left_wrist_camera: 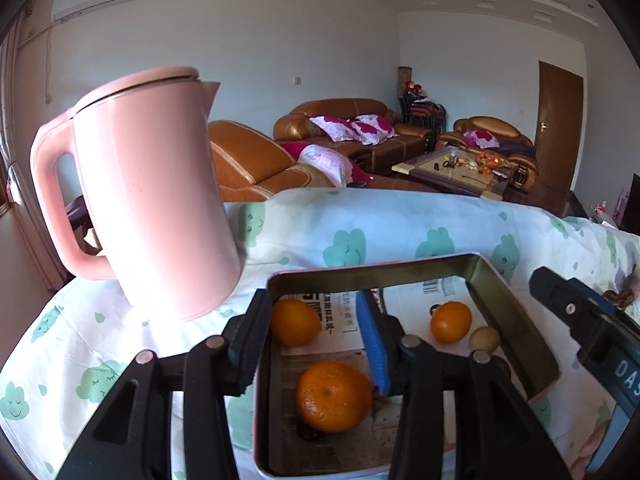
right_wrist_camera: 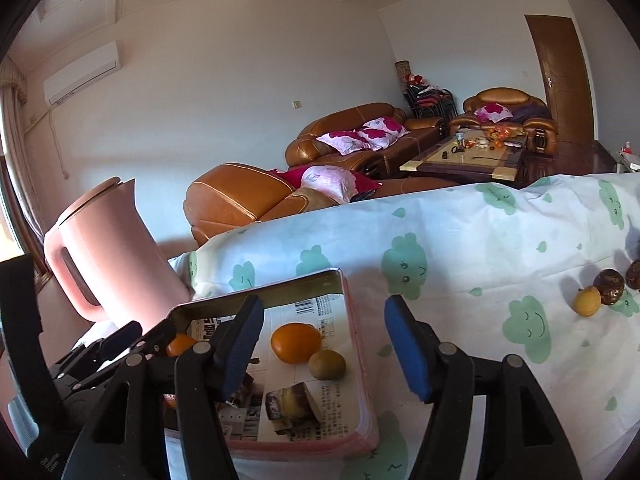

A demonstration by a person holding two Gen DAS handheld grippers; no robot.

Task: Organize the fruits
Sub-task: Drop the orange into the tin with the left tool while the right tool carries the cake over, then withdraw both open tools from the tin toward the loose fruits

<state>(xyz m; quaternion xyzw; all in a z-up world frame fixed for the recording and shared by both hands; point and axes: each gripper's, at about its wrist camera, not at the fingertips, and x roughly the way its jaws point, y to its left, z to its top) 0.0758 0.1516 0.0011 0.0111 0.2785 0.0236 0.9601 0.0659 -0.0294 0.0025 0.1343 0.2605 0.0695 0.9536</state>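
Cloud-printed white cloth (right_wrist_camera: pixel 480 248) covers the work surface, with brown leather sofas (right_wrist_camera: pixel 352 136), a coffee table (right_wrist_camera: pixel 472 156) and a wooden door (right_wrist_camera: pixel 560 80) in the room behind. On the cloth sits a metal tray (left_wrist_camera: pixel 508 300) lined with printed paper – the landmark. Inside it lie three oranges: a large one (left_wrist_camera: pixel 334 396) at the near end, one (left_wrist_camera: pixel 295 322) at the far left, one (left_wrist_camera: pixel 451 322) at the far right, touching a small brownish fruit (left_wrist_camera: pixel 485 339). The left gripper (left_wrist_camera: pixel 316 340) hovers over the tray, jaws spread wide, holding nothing, the large orange just beneath. The right gripper (right_wrist_camera: pixel 324 344) straddles the tray's right rim, also wide and empty. A pink kettle (left_wrist_camera: pixel 160 200) stands left of the tray – well right of it lie a small yellow fruit (right_wrist_camera: pixel 587 301) and a dark one (right_wrist_camera: pixel 609 281), touching.
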